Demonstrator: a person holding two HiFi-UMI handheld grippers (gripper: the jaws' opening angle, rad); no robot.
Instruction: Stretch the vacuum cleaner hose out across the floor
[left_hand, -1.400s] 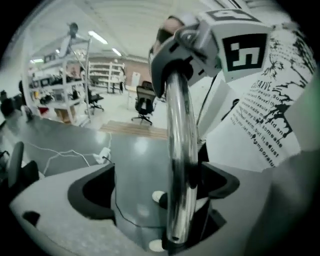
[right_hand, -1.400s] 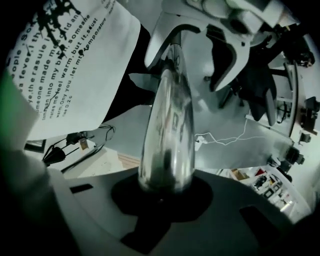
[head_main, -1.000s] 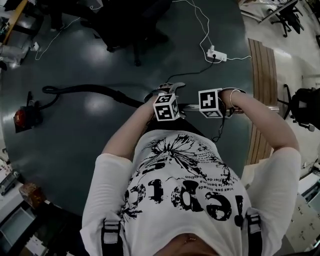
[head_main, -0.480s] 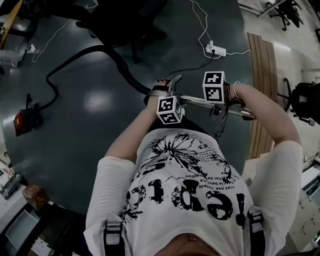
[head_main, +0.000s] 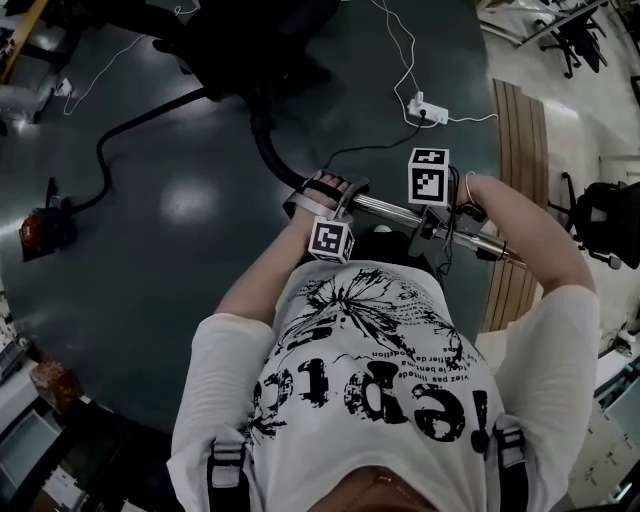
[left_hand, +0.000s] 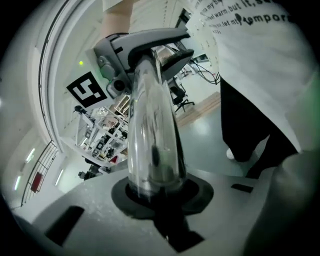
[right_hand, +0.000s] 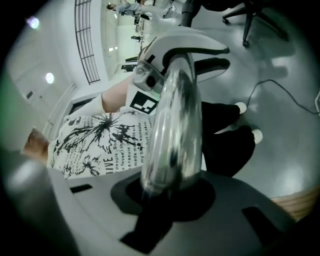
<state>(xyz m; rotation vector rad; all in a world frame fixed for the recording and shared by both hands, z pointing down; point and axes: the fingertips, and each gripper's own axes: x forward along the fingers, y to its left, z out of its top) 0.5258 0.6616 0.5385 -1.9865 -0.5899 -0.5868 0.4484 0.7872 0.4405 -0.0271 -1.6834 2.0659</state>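
The hose (head_main: 262, 140) is showing as a thick, black, ribbed tube. It is leaving the front end of the shiny metal pipe (head_main: 395, 210) at the person's hands and dropping to the dark floor (head_main: 190, 300). From there it is bending away past the foot of a dark office chair (head_main: 250, 45). It is then curling left and back in a loose loop toward the small red vacuum body (head_main: 40, 228) near the left edge. So it is lying curved on the floor, not in a straight line.

The left tongs (head_main: 345, 195) (left_hand: 155, 182) have just been closing, and they are now clamping the metal pipe (left_hand: 150, 130) close to the hose end. The right tongs (head_main: 428, 225) (right_hand: 167, 185) are gripping the same pipe (right_hand: 175, 130) further back, near the person's body. Each gripper view is looking along the pipe at the other tongs.

A white power strip (head_main: 432, 107) is lying on the floor beyond the hands, with its cord trailing off.
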